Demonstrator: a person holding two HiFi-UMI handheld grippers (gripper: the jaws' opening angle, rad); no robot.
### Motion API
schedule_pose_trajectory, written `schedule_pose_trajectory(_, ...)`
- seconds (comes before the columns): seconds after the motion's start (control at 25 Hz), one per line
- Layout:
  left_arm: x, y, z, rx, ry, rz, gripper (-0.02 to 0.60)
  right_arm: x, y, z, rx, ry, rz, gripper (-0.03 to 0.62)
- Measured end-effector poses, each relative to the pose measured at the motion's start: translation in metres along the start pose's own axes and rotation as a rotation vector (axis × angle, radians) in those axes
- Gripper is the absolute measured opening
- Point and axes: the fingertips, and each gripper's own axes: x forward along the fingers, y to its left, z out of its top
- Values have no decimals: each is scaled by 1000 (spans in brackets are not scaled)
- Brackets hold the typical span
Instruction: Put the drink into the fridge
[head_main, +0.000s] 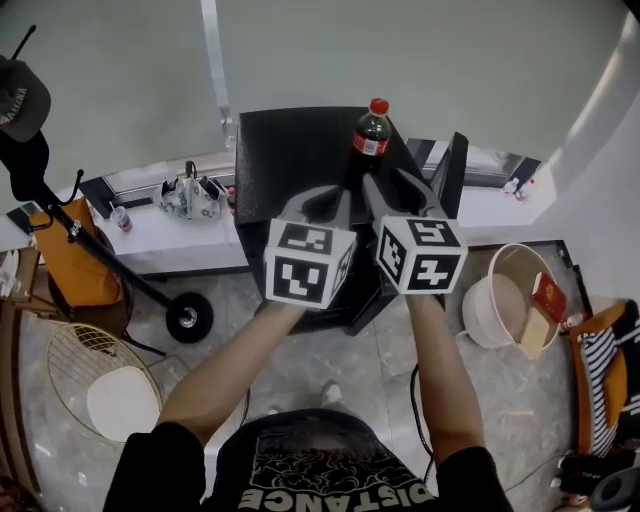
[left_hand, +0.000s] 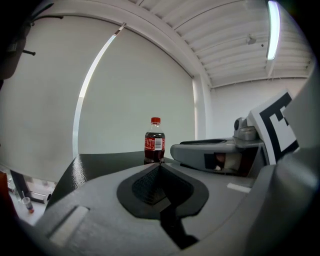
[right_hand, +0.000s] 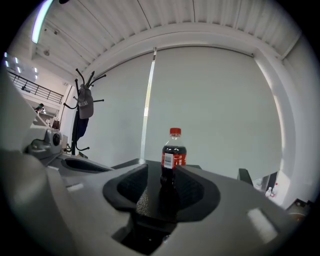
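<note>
The drink (head_main: 371, 138) is a small clear plastic bottle of dark cola, with a red cap and a red label that carries a white barcode patch. Nearest to us, our left gripper (left_hand: 159, 166) has its jaws closed together with nothing between them. Just to its right, our right gripper (head_main: 390, 182) holds its jaws partly apart and grips nothing. We see the bottle through that gap, but no pad presses on it. Just ahead of both tips, more in line with the right gripper, the bottle stands on top of the black fridge (head_main: 290, 160). It is upright, with its long axis vertical and its cap pointing up. Beyond it is a pale wall (right_hand: 215, 95).
</note>
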Motion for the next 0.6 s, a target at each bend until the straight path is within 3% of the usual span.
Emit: schedule_pose_trajectory(0.6, 16, 28, -1, -26, 12, 156, 5, 62, -20, -9, 54, 48, 64, 309)
